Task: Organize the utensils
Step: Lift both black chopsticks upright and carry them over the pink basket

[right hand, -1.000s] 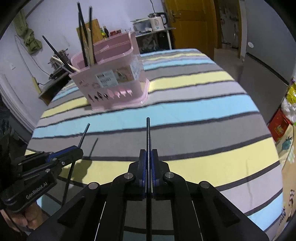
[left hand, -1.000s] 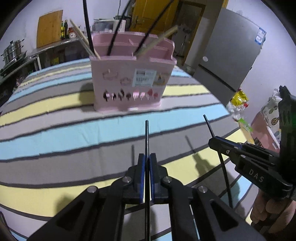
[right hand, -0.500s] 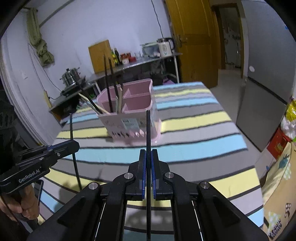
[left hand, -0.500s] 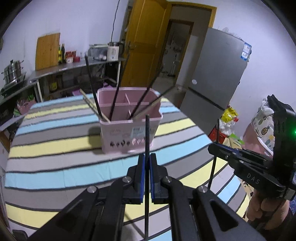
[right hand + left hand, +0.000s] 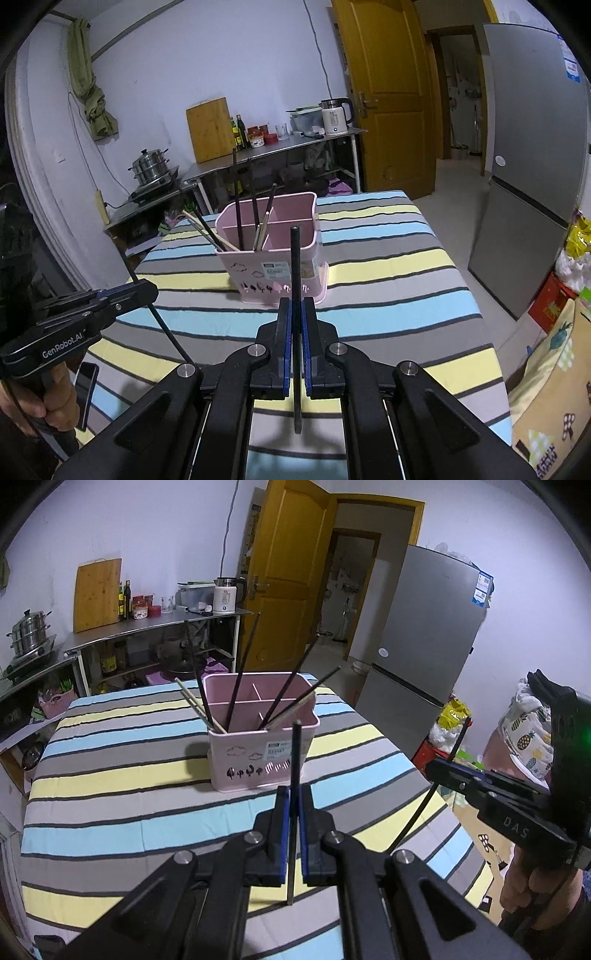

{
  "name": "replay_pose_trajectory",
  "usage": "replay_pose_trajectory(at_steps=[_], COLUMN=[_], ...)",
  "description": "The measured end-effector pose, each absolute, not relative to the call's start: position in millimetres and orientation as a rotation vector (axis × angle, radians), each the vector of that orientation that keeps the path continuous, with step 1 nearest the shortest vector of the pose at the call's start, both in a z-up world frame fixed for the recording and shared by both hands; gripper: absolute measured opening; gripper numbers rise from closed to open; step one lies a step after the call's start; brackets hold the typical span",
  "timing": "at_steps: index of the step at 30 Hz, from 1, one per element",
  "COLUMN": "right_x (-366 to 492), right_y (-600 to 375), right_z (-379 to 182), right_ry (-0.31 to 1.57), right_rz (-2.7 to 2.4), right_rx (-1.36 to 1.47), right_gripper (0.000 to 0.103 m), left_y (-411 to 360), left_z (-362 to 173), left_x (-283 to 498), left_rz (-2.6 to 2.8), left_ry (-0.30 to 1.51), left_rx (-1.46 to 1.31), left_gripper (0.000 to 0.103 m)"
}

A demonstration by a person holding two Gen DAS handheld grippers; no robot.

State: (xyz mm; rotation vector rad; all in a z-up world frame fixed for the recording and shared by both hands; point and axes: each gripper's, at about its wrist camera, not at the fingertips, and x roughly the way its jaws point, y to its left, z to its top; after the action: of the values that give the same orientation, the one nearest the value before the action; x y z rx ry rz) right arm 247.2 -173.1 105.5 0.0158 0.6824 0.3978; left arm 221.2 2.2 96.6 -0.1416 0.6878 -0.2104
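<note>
A pink utensil basket (image 5: 258,746) (image 5: 273,258) stands mid-table with several black and wooden chopsticks leaning in its compartments. My left gripper (image 5: 291,794) is shut on a black chopstick (image 5: 294,760), held upright above the striped tablecloth and short of the basket. It shows at the left in the right wrist view, left gripper (image 5: 147,290), its chopstick (image 5: 166,328) slanting down. My right gripper (image 5: 295,306) is shut on another black chopstick (image 5: 294,266), also upright in front of the basket. In the left wrist view the right gripper (image 5: 430,770) grips its curved-looking chopstick (image 5: 448,760).
The striped tablecloth (image 5: 110,775) covers the table (image 5: 424,295). A steel counter (image 5: 147,627) with a kettle, bottles and a cutting board runs behind. A grey fridge (image 5: 424,635) stands right, bags beside it. A phone (image 5: 86,391) sits in the hand at lower left.
Both grippers have risen with their chopsticks still gripped and tipped upward. The basket now looks smaller and lower in both views, with more of the room showing.
</note>
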Motion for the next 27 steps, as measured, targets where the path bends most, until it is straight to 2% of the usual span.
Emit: replay_pose_trajectory(at_steps=[13,27], right_x=[217.1,219.8], right_y=[-180.2,-164.7], right_z=[111.1,137.7], right_ry=[0.689,0.599], right_rz=[0.386,0.417], right_rx=[-0.004,0.003], right_gripper=[0.004,0.004], left_y=[0.7,11.0], left_z=[101.1,121.0], left_x=[191.9,199.5], left_rz=[-0.214,-0.209], left_ry=[0.71,0.672], left_rx=[-0.116,-0.128], left_gripper=[0.005,0.005])
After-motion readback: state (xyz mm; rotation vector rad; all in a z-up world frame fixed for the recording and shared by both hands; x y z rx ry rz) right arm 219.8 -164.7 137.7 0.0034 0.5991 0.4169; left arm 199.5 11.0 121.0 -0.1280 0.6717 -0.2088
